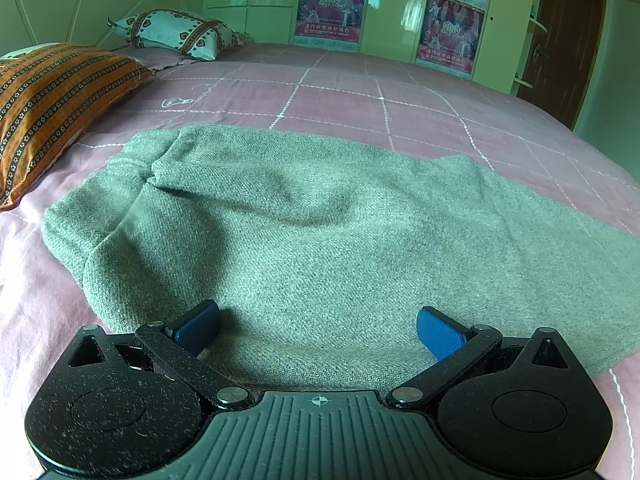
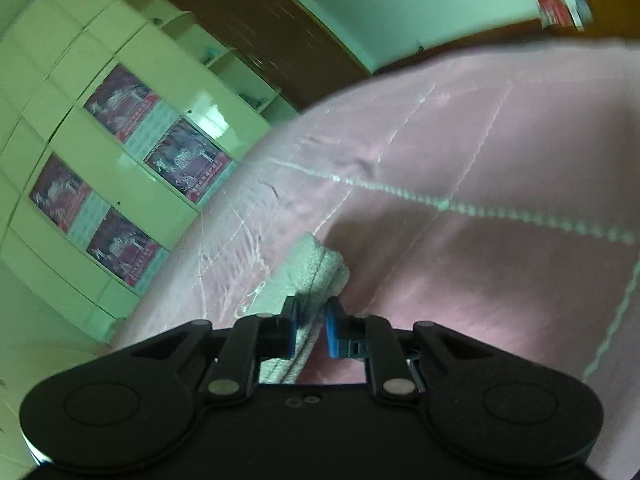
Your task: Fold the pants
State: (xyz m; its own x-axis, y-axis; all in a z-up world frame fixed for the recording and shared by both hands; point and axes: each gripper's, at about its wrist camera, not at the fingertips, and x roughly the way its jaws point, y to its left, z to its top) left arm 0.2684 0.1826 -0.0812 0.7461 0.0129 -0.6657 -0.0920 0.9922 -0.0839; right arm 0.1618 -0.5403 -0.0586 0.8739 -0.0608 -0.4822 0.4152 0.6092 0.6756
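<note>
Grey knit pants (image 1: 304,232) lie spread on the pink bed, with rumpled folds at their left end. My left gripper (image 1: 318,330) is open and empty, its blue pads (image 1: 438,336) low over the near edge of the pants. In the right wrist view my right gripper (image 2: 312,326) is shut on a folded edge of the pants (image 2: 316,268), lifted above the bed. The view is tilted and blurred.
The pink checked bedspread (image 1: 400,100) covers the bed. An orange patterned pillow (image 1: 52,100) lies at the left, a white patterned pillow (image 1: 176,32) behind it. Green wardrobes with posters (image 1: 332,4) and a brown door (image 1: 560,40) stand beyond the bed.
</note>
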